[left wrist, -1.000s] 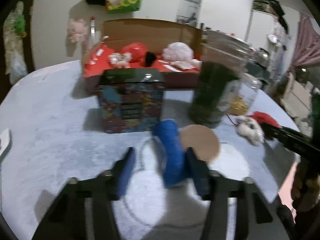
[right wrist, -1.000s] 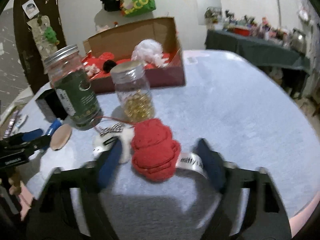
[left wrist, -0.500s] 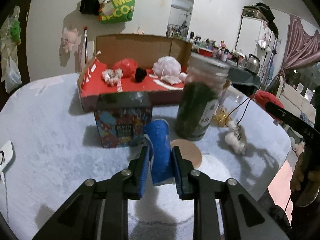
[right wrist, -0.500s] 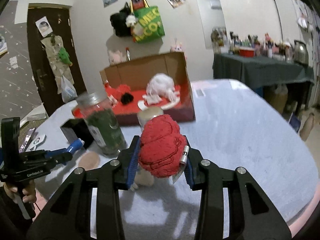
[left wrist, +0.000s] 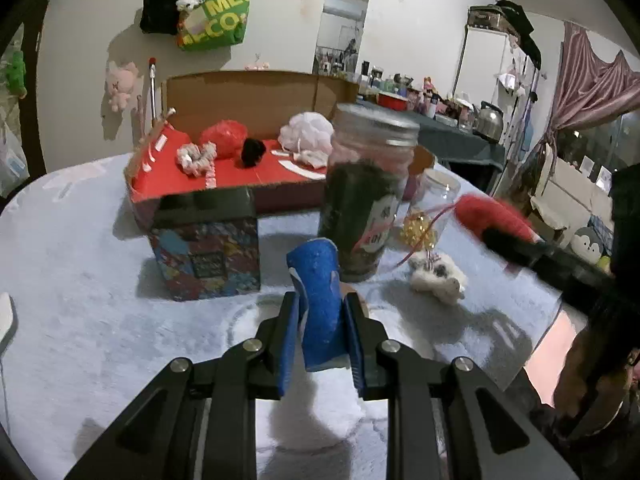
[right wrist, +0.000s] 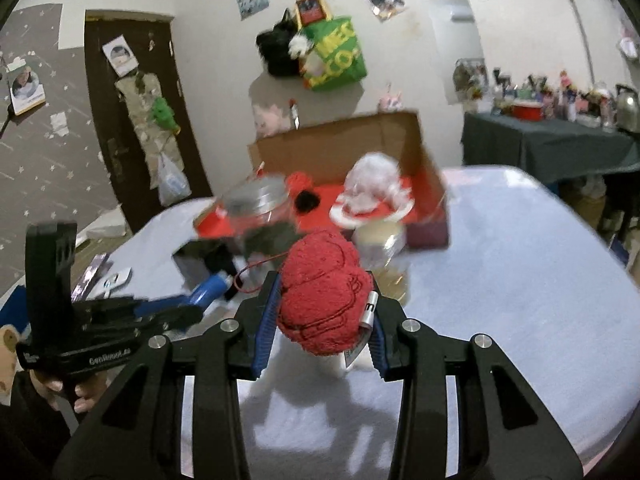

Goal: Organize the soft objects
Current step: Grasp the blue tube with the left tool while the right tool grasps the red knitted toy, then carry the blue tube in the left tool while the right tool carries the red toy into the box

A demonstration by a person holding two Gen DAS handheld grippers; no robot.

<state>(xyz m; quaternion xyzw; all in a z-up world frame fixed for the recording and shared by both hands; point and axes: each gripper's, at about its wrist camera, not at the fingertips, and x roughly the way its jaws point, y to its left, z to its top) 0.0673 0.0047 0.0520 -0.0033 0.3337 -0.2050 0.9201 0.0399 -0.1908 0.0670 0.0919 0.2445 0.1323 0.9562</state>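
Note:
My left gripper [left wrist: 320, 312] is shut on a blue soft roll [left wrist: 320, 292] and holds it above the table. My right gripper [right wrist: 320, 312] is shut on a red plush toy [right wrist: 324, 296] and holds it in the air; the toy also shows at the right of the left wrist view [left wrist: 496, 216]. A red string runs from it down to a small white plush [left wrist: 436, 276] on the table. A cardboard box with a red floor [left wrist: 248, 164] stands behind and holds a red soft ball [left wrist: 224, 136], a black pompom [left wrist: 254, 150], a white puff [left wrist: 306, 130] and a small white toy [left wrist: 196, 156].
A colourful tin box [left wrist: 208, 248], a tall jar with dark green contents [left wrist: 364, 200] and a small glass jar with gold beads [left wrist: 428, 216] stand between the grippers and the cardboard box. The table has a pale blue cloth [right wrist: 520, 280]. The table edge lies at the right [left wrist: 552, 320].
Both grippers have shut on their objects and lifted them. The red plush has risen off the table, pulling its string, and the white plush has shifted.

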